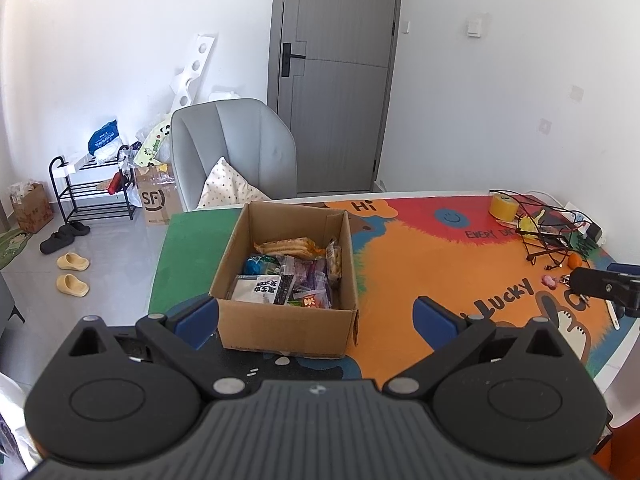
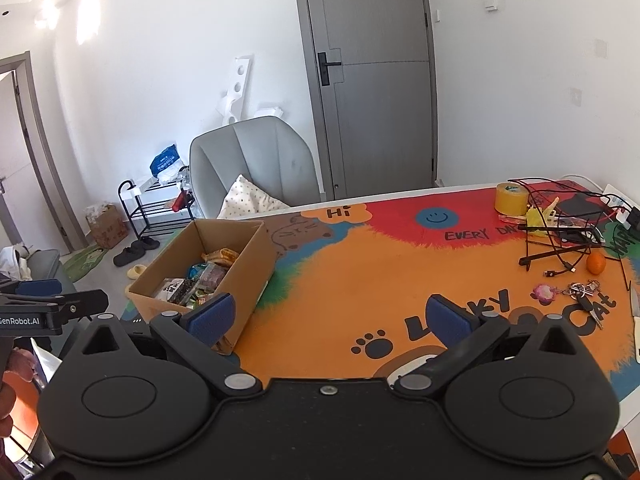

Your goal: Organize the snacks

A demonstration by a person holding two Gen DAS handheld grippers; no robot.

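An open cardboard box [image 1: 286, 322] [image 2: 256, 258] stands on the colourful table mat, holding several snack packets [image 1: 296, 276] [image 2: 200, 278]. My left gripper [image 1: 316, 318] hovers just in front of the box's near wall, open, with nothing between its blue pads. My right gripper [image 2: 330, 318] is open and empty too, over the orange part of the mat to the right of the box. The left gripper's side shows at the left edge of the right wrist view, and the right gripper's tip shows at the right edge of the left wrist view.
A yellow tape roll [image 2: 512, 198], a black wire rack with cables [image 2: 568, 224], a small orange [image 2: 596, 263] and keys [image 2: 584, 292] lie at the table's far right. A grey armchair [image 1: 236, 148] with a cushion stands behind the table, beside a shoe rack [image 1: 96, 192].
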